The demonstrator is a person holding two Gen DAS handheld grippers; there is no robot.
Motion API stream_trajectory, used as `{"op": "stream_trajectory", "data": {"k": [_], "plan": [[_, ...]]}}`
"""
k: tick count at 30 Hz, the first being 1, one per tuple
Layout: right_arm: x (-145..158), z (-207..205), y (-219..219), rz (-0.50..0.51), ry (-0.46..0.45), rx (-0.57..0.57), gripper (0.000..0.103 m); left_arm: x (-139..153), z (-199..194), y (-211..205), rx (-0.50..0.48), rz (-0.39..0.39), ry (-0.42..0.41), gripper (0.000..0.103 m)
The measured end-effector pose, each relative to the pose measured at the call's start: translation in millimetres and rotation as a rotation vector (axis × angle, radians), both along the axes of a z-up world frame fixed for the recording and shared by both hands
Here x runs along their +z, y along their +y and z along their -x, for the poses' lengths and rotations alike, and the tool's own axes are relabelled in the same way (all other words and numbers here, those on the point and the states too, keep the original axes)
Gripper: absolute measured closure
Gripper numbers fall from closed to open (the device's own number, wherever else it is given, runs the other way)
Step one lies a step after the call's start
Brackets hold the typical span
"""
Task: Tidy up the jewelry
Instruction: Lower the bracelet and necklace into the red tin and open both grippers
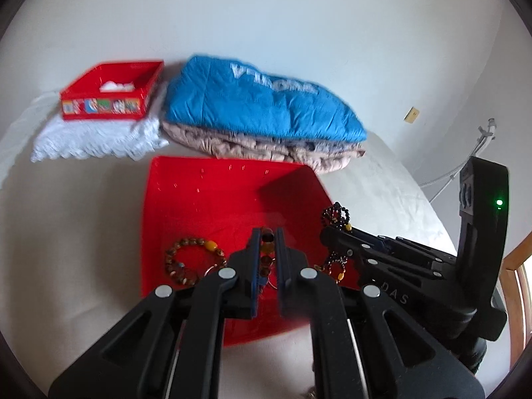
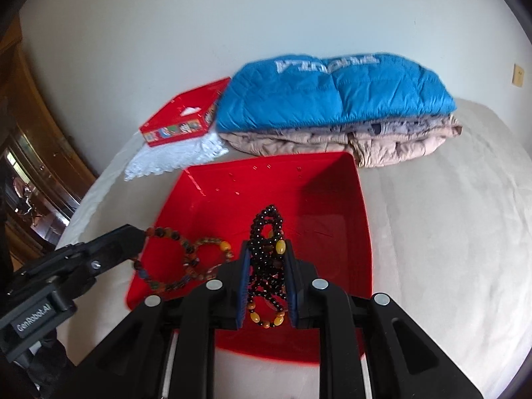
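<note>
Over the red tray (image 2: 332, 193), the left gripper (image 1: 267, 239) clamps a brown bead bracelet (image 1: 266, 256) and the right gripper (image 2: 267, 266) a dark bead strand (image 2: 267, 232), so the carry step looks under way, and next each needs a gentle release in the tray

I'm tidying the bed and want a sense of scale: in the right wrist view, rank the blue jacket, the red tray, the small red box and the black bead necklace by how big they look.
1. red tray, though nearness to the camera inflates it
2. blue jacket, close behind, so unsure
3. black bead necklace, nearest, magnified
4. small red box, similar to the necklace, unsure

Red tray (image 2: 332, 199) far half open — folded jackets (image 2: 332, 99) behind.
</note>
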State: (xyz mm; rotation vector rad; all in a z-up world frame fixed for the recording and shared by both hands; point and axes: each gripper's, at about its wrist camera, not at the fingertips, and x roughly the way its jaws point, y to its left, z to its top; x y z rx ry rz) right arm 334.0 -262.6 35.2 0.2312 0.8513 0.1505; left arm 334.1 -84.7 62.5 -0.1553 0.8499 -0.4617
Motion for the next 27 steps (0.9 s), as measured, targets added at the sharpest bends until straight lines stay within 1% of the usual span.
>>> {"op": "stream_trajectory", "data": {"k": [2, 6, 10, 15, 17, 19, 20, 22, 24, 25, 26, 27], "plan": [[-11, -8, -1, 0.011, 0.02, -0.002, 0.084, -17, -13, -5, 0.0, -0.025, 0.031, 0.097], [-19, -13, 4, 0.044, 0.021, 0.001, 0.084, -39, -28, -7, -0.003, -0.046, 0.08, 0.097], [-23, -15, 11, 0.058, 0.013, 0.017, 0.084, -48, -31, -7, -0.002, -0.057, 0.097, 0.097], [-31, -19, 15, 0.073, 0.019, 0.017, 0.084, -51, -32, -10, -0.009, -0.057, 0.096, 0.096], [-32, -21, 14, 0.062, 0.015, 0.016, 0.081, -51, -32, -10, -0.011, -0.052, 0.098, 0.095], [-31, -21, 13, 0.062, 0.008, 0.013, 0.074, -52, -32, -11, -0.017, -0.049, 0.1, 0.095], [-30, -20, 12, 0.062, 0.003, 0.01, 0.072, -52, -33, -11, -0.02, -0.046, 0.103, 0.094], [-27, -19, 10, 0.056, -0.003, 0.005, 0.072, -51, -32, -10, -0.018, -0.034, 0.109, 0.087], [-23, -16, 8, 0.05, -0.013, 0.0, 0.072, -49, -31, -8, -0.011, -0.03, 0.105, 0.076], [-22, -15, 7, 0.049, -0.017, -0.003, 0.072, -47, -30, -6, -0.006, -0.029, 0.098, 0.075], [-19, -13, 6, 0.051, -0.023, -0.007, 0.072, -45, -28, -5, -0.001, -0.029, 0.092, 0.071], [-17, -11, 5, 0.053, -0.026, -0.012, 0.072, -43, -28, -4, 0.005, -0.029, 0.089, 0.065]]}}
